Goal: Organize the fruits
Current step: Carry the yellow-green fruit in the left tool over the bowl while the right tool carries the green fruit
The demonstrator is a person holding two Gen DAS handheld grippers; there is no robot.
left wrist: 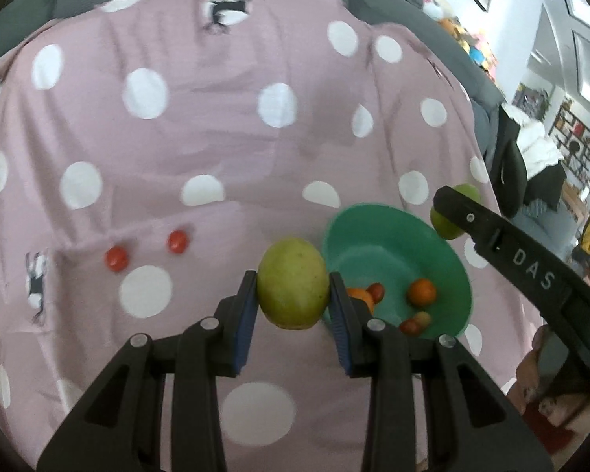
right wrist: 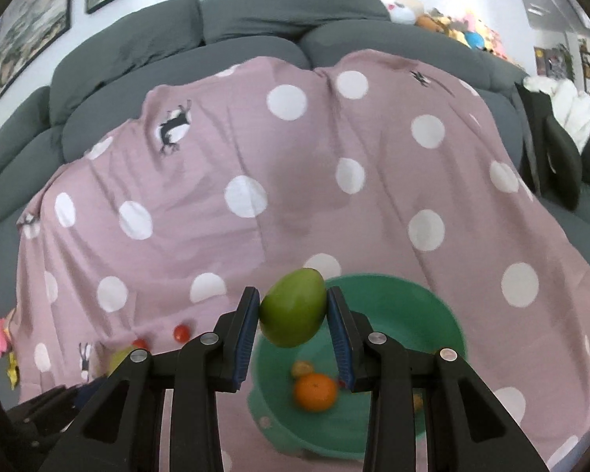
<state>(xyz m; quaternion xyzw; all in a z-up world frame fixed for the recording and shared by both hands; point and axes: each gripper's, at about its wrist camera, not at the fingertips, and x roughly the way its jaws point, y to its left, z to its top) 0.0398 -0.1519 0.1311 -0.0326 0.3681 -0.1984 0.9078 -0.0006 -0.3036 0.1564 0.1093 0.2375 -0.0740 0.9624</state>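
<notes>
My left gripper (left wrist: 293, 295) is shut on a yellow-green mango (left wrist: 293, 281), held just left of a green bowl (left wrist: 444, 247). The bowl holds an orange (left wrist: 421, 292), part of another orange and small red fruits. My right gripper (right wrist: 294, 308) is shut on a greener mango (right wrist: 294, 306) above the bowl (right wrist: 413, 306), where an orange (right wrist: 315, 391) lies. In the left wrist view the right gripper (left wrist: 458, 212) with its mango (left wrist: 444, 224) shows beyond the bowl's right side. Two small red tomatoes (left wrist: 117, 258) (left wrist: 177, 241) lie on the cloth to the left.
A pink cloth with white dots (left wrist: 216, 137) covers a grey sofa (right wrist: 255, 19). Stuffed toys (right wrist: 452, 23) sit on the sofa's far right. Dark and white clothing (right wrist: 562, 126) is piled at the right. The two tomatoes (right wrist: 181, 332) also show in the right wrist view.
</notes>
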